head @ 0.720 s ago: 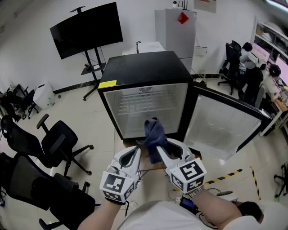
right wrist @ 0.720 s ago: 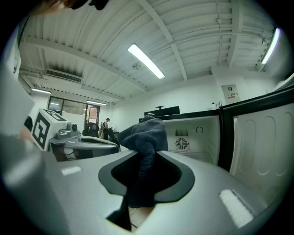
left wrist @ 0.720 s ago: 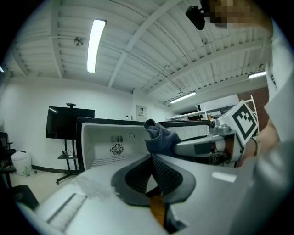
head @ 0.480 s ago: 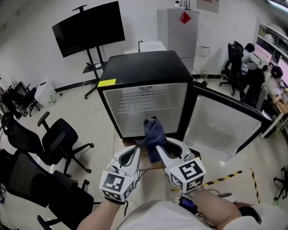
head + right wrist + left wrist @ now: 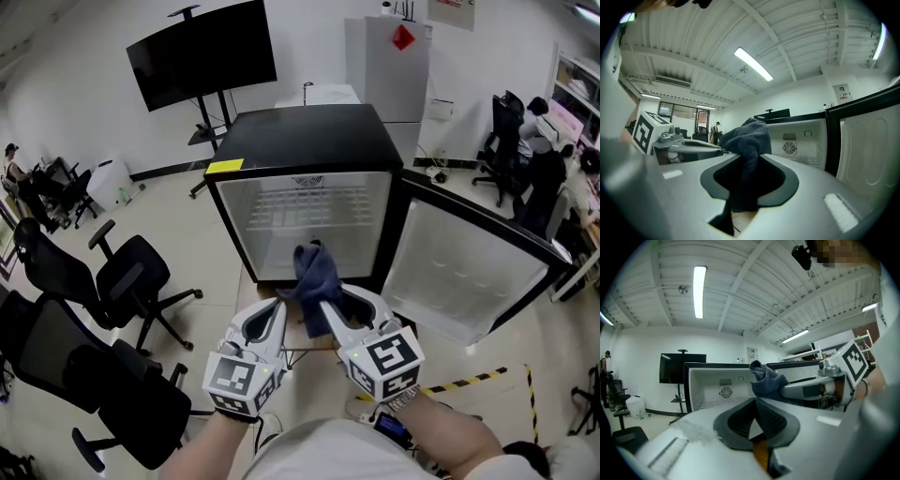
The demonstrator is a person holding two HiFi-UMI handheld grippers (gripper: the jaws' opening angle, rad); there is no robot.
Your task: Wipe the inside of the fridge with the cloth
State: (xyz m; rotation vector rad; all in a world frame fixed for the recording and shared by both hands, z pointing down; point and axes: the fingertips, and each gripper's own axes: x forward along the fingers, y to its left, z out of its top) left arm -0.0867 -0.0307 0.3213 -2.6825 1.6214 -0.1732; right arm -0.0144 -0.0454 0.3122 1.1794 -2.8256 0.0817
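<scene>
In front of the open mini fridge [image 5: 305, 141], at the middle of the head view, I hold both grippers level and side by side, just short of its front edge.

Right gripper [image 5: 326, 305]: jaws closed on the dark blue cloth [image 5: 315, 267]. The bunched upper part of the cloth stands above the jaw tips, and a tail hangs down between the jaws.

Left gripper [image 5: 279, 309]: jaws fully together, their ribbed pads meeting at the tips, with nothing between them.

The cloth is outside the fridge, in front of the lower part of the opening and apart from the cabinet.

Fridge: black cabinet with a white interior. A wire shelf [image 5: 309, 202] runs across the upper part, and I see a round fan grille [image 5: 725, 392] on the rear wall. A yellow label [image 5: 225, 167] sits at the front left corner of the top.

Door [image 5: 464, 267]: swung open to the right, its white inner liner facing me.

Floor [image 5: 206, 244]: pale. Black office chairs [image 5: 131, 281] stand at its left side. A black television [image 5: 206, 52] on a stand is behind the fridge to the left. Yellow-and-black tape [image 5: 469, 382] lies at lower right.
</scene>
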